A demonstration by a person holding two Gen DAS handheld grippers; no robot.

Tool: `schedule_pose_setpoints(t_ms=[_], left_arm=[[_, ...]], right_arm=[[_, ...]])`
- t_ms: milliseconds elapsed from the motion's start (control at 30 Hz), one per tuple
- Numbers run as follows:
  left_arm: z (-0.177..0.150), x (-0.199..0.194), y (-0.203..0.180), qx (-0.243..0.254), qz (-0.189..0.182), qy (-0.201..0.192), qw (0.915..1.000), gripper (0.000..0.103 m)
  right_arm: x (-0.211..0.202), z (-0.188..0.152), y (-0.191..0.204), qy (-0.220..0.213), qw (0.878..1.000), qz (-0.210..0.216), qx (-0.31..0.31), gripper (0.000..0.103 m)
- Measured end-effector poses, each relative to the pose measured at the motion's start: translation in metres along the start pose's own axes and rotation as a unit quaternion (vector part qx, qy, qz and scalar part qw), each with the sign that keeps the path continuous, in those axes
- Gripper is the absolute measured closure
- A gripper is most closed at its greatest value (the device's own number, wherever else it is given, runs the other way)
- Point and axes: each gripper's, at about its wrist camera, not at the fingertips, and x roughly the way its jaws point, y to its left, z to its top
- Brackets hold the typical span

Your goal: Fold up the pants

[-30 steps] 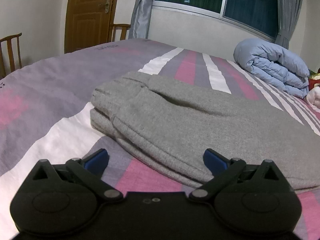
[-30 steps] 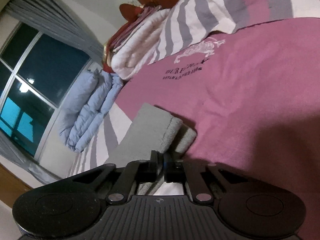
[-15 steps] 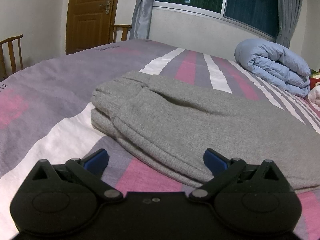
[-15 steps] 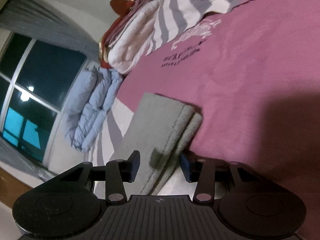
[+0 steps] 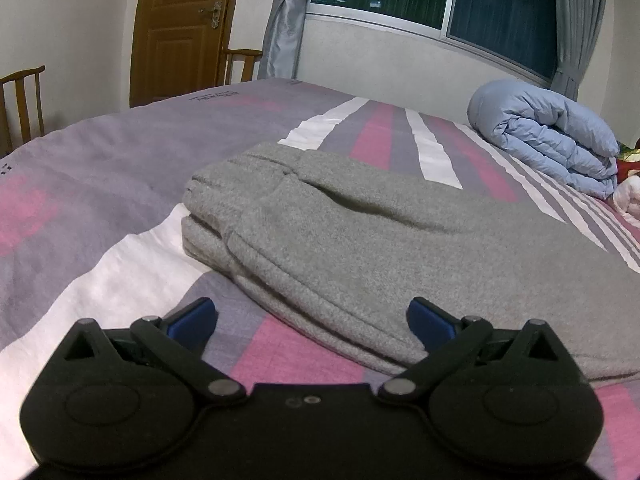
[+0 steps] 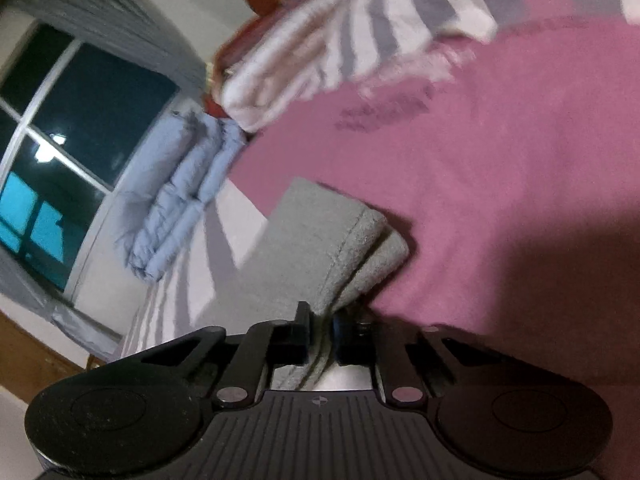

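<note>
Right now the grey fleece pants [image 5: 360,240], folded lengthwise into a long thick band, are lying across the striped pink, grey and white bedspread [image 5: 100,184], their gathered waistband end pointing toward the brown wooden door [image 5: 180,28]. Just short of their near edge, the left black two-finger gripper with blue pads [image 5: 312,320] is hovering with its jaws standing wide apart, nothing between them, the right pad overlapping the fabric's edge in view, though whether it is touching cannot be told. At the other end, the right black gripper [image 6: 320,332] is pinching the pants' folded hem [image 6: 340,248]; its jaws have just been closing and are now narrow, with the grey cloth squeezed between the pads. Beyond, a rolled pale-blue quilt [image 5: 552,140] is sitting near the dark window [image 5: 500,8], well apart from the pants. That right-hand view is blurred.
</note>
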Motion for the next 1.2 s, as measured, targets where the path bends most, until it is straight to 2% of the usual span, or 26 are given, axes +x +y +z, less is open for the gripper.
schedule_pose_setpoints(t_ms=[100, 167, 200, 233, 300, 467, 533, 633, 767, 800, 833, 867, 900, 967, 1033, 1100, 1167, 1200], left_arm=[[0.0, 0.0, 0.001, 0.0, -0.001, -0.001, 1.0, 0.006], [0.0, 0.0, 0.001, 0.0, -0.002, -0.001, 1.0, 0.006], [0.0, 0.0, 0.001, 0.0, -0.002, -0.001, 1.0, 0.006], [0.0, 0.0, 0.001, 0.0, -0.003, -0.001, 1.0, 0.006], [0.0, 0.0, 0.002, 0.0, -0.002, -0.001, 1.0, 0.006], [0.001, -0.005, 0.005, -0.009, -0.001, -0.009, 0.9999, 0.007], [0.005, -0.014, 0.011, -0.021, -0.005, -0.026, 0.9994, 0.015], [0.013, -0.024, 0.027, -0.047, 0.001, -0.052, 0.9975, 0.026], [0.031, -0.011, 0.047, -0.088, -0.026, -0.034, 0.9952, 0.052], [0.035, -0.006, 0.051, -0.094, -0.035, -0.026, 0.9946, 0.057], [0.038, 0.0, 0.055, -0.104, -0.042, -0.017, 0.9936, 0.057], [0.041, 0.004, 0.059, -0.113, -0.047, -0.015, 0.9924, 0.057], [0.045, 0.006, 0.062, -0.123, -0.054, -0.015, 0.9908, 0.065], [0.053, 0.005, 0.064, -0.117, -0.062, -0.025, 0.9908, 0.081], [0.06, 0.007, 0.062, -0.093, -0.07, -0.027, 0.9928, 0.081], [0.062, 0.016, 0.055, -0.06, -0.054, 0.0, 0.9967, 0.081], [0.059, 0.029, 0.057, -0.058, -0.058, 0.041, 0.9958, 0.078], [0.059, 0.028, 0.058, -0.06, -0.063, 0.037, 0.9955, 0.078]], right_arm=[[-0.012, 0.006, 0.008, -0.03, 0.999, 0.018, -0.006, 0.093], [-0.002, 0.0, 0.0, -0.016, 1.0, -0.018, -0.013, 0.093], [0.01, -0.007, -0.011, 0.012, 0.999, -0.052, -0.008, 0.093], [0.014, -0.012, -0.02, 0.015, 0.999, -0.049, 0.004, 0.094], [0.012, -0.014, -0.016, 0.009, 0.999, -0.052, -0.01, 0.094], [-0.009, -0.019, -0.007, -0.003, 0.998, -0.056, -0.02, 0.082], [-0.029, -0.027, 0.001, -0.018, 0.997, -0.063, -0.051, 0.081], [-0.055, -0.04, 0.015, -0.03, 0.995, -0.048, -0.08, 0.081], [-0.072, -0.065, 0.038, -0.045, 0.993, -0.036, -0.101, 0.078], [-0.073, -0.072, 0.043, -0.05, 0.993, -0.036, -0.1, 0.072], [-0.073, -0.078, 0.047, -0.054, 0.993, -0.036, -0.095, 0.064], [-0.069, -0.084, 0.053, -0.057, 0.993, -0.039, -0.093, 0.06], [-0.065, -0.091, 0.058, -0.053, 0.993, -0.039, -0.098, 0.057], [-0.057, -0.096, 0.066, -0.04, 0.992, -0.041, -0.113, 0.056], [-0.054, -0.097, 0.071, -0.036, 0.99, -0.04, -0.13, 0.056], [-0.052, -0.097, 0.07, -0.033, 0.989, -0.043, -0.135, 0.056], [-0.05, -0.095, 0.065, -0.032, 0.991, -0.048, -0.12, 0.056], [-0.049, -0.095, 0.062, -0.032, 0.992, -0.05, -0.114, 0.056]])
